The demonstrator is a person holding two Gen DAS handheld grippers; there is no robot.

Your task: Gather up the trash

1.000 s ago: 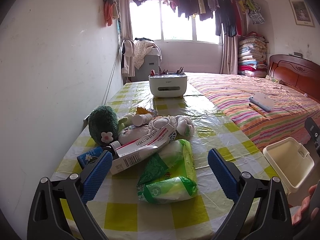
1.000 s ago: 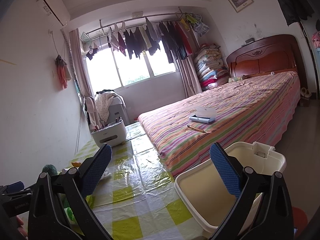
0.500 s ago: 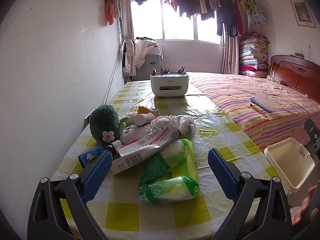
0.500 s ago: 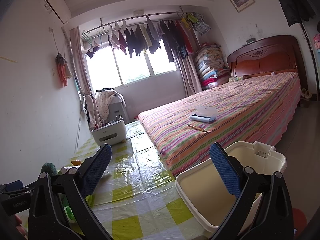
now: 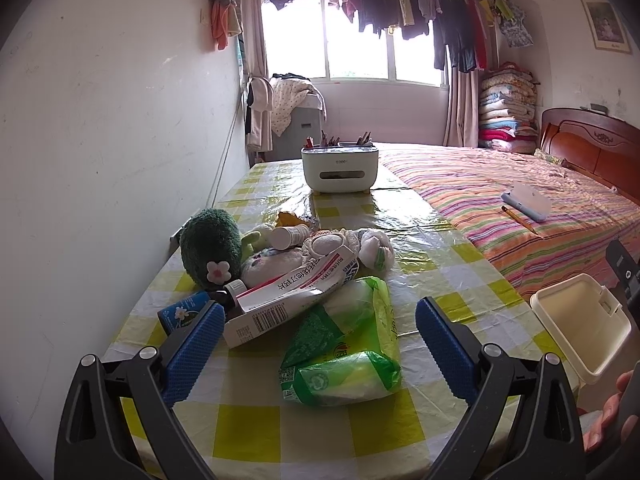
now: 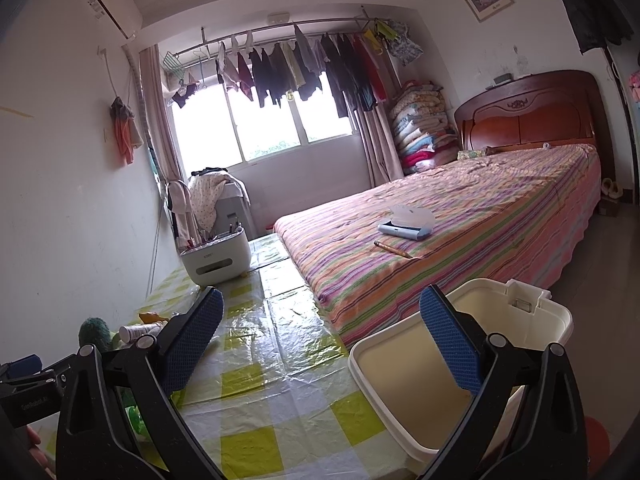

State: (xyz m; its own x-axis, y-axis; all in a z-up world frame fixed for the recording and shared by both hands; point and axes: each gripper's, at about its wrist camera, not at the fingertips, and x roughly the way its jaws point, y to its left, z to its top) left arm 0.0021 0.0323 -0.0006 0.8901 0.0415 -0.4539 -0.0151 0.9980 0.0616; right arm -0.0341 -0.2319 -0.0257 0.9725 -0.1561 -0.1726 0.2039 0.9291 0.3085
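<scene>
A pile of litter lies on the checked tablecloth (image 5: 448,276): a green plastic wrapper (image 5: 352,344), a long white carton (image 5: 292,296) with a barcode, a small blue tube (image 5: 180,312) and a white cup (image 5: 288,236) on its side. My left gripper (image 5: 316,340) is open just above the table, its blue pads on either side of the wrapper and carton without touching them. A cream bin (image 6: 436,368) with its lid up stands off the table's right edge. My right gripper (image 6: 322,340) hangs open over the table edge beside that bin, holding nothing.
Plush toys (image 5: 212,248) lie behind the litter against the left wall. A white tissue box (image 5: 340,170) with pens stands at the table's far end. A striped bed (image 6: 460,232) with a blue case and a pencil runs along the table's right side.
The left wrist view has dipped slightly, so the pile sits a little higher in frame. The right gripper has barely shifted. Both stay open.
</scene>
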